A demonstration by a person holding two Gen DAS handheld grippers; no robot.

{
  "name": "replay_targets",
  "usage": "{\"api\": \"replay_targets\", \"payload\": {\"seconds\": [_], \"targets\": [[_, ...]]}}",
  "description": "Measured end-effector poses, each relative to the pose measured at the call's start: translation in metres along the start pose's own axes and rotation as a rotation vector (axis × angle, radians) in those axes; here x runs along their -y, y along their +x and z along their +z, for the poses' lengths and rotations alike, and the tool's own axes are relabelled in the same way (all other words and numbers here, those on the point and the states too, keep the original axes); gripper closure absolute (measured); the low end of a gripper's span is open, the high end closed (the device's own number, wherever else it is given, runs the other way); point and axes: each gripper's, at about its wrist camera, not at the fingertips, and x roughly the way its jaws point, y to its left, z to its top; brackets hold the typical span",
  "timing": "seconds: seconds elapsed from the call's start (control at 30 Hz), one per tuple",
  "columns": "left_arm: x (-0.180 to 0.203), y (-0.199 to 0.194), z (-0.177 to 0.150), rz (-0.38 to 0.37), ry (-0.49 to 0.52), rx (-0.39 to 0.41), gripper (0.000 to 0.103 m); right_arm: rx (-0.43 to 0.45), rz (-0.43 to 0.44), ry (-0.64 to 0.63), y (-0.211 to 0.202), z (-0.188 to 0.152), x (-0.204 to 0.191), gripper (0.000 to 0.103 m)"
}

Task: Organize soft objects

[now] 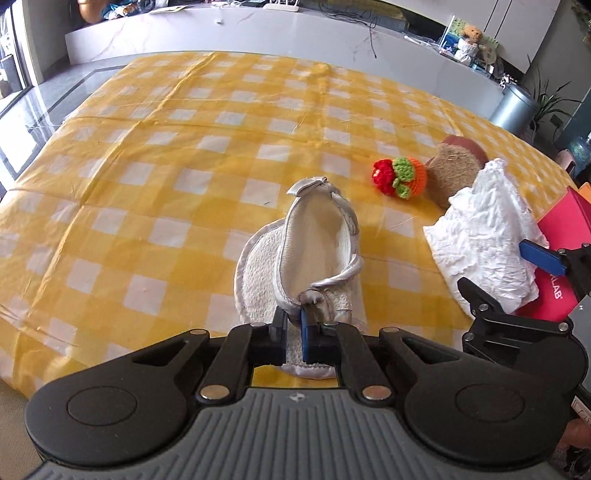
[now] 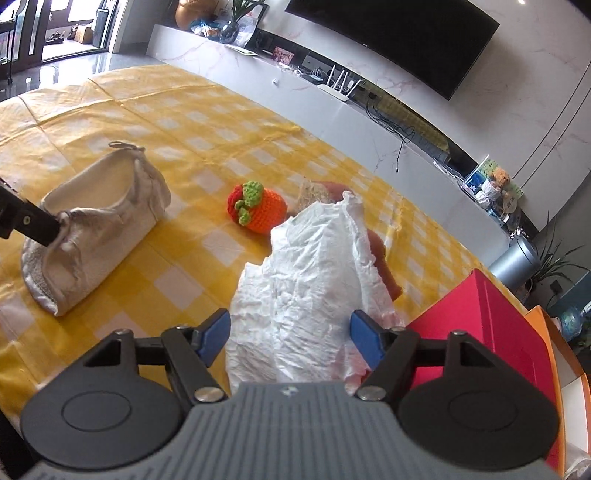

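Observation:
A white towelling slipper (image 1: 314, 243) lies on the yellow checked tablecloth (image 1: 147, 155). My left gripper (image 1: 294, 318) is shut on the near end of its rim; in the right wrist view one black finger (image 2: 35, 223) pinches that end of the slipper (image 2: 107, 218). A crumpled white cloth (image 2: 306, 280) lies to the right, partly over a brown pad (image 1: 452, 170). My right gripper (image 2: 291, 326) stands open with the near end of the cloth between its blue pads. From the left wrist view the right gripper (image 1: 509, 277) sits at the cloth (image 1: 487, 236). A crocheted red, green and orange toy (image 1: 400, 177) (image 2: 258, 210) rests between the slipper and the cloth.
A red box (image 2: 480, 332) stands at the table's right edge, with an orange one (image 2: 554, 354) behind it. Beyond the table runs a low white bench (image 1: 258, 33) with cables, and a grey bin (image 1: 513, 105) stands on the floor. The cloth's left half is bare.

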Motion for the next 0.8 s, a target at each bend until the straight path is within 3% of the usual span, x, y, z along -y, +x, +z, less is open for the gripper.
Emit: {"api": "replay_targets", "payload": {"seconds": [0.1, 0.17, 0.27, 0.33, 0.4, 0.67, 0.8], "targets": [[-0.007, 0.008, 0.001, 0.016, -0.036, -0.025, 0.087, -0.040, 0.003, 0.027, 0.008, -0.004, 0.000, 0.034], [-0.011, 0.009, 0.001, 0.029, -0.058, -0.029, 0.085, -0.054, 0.008, 0.034, 0.011, -0.007, -0.003, 0.042], [-0.012, 0.009, 0.001, 0.040, -0.070, -0.031, 0.078, -0.058, 0.037, 0.055, 0.011, -0.008, -0.003, 0.064], [-0.012, 0.009, 0.000, 0.045, -0.073, -0.032, 0.075, -0.067, 0.052, 0.060, 0.011, -0.007, -0.004, 0.087], [-0.014, 0.008, 0.000, 0.037, -0.085, -0.034, 0.072, -0.057, 0.070, 0.074, 0.003, -0.006, -0.004, 0.093], [-0.014, 0.008, -0.001, -0.053, -0.085, -0.047, 0.070, -0.068, 0.333, 0.320, -0.040, -0.007, 0.006, 0.093], [-0.003, 0.009, -0.003, -0.082, -0.028, -0.050, 0.070, -0.088, 0.332, 0.473, -0.040, -0.017, 0.012, 0.093]]}}
